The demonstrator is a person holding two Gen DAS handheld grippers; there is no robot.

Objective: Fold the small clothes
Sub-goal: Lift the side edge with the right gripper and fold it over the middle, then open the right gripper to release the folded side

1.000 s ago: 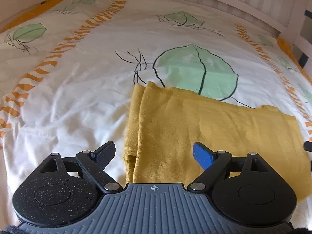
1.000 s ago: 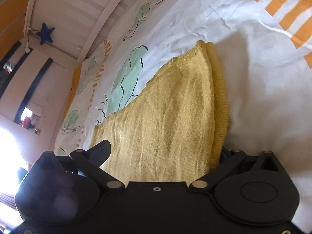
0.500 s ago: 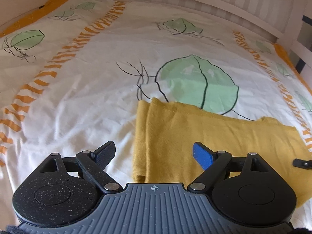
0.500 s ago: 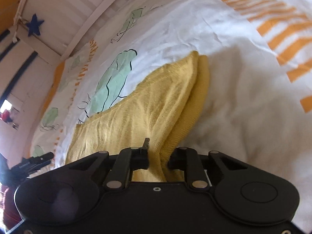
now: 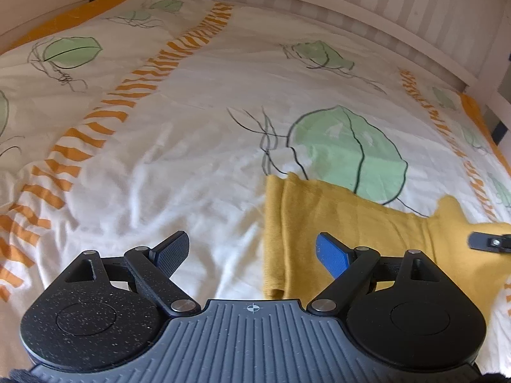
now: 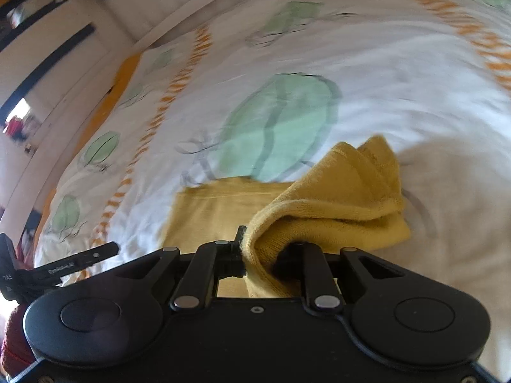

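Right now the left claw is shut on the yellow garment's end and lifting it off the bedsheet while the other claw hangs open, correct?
Not quite: the sides are swapped. The right wrist view shows the right claw shut on the yellow garment, its end bunched above the bedsheet. The left claw hangs open, as the left wrist view shows.

It's a bed (image 5: 198, 146) with white slatted rails around the far edges. The cover is white with big green leaf prints and orange striped bands, plus an orange border along the sides. Lying directly on it is a mustard-yellow knit garment (image 5: 361, 233), mostly flat, one end bunched and lifted up off the cover (image 6: 335, 191).
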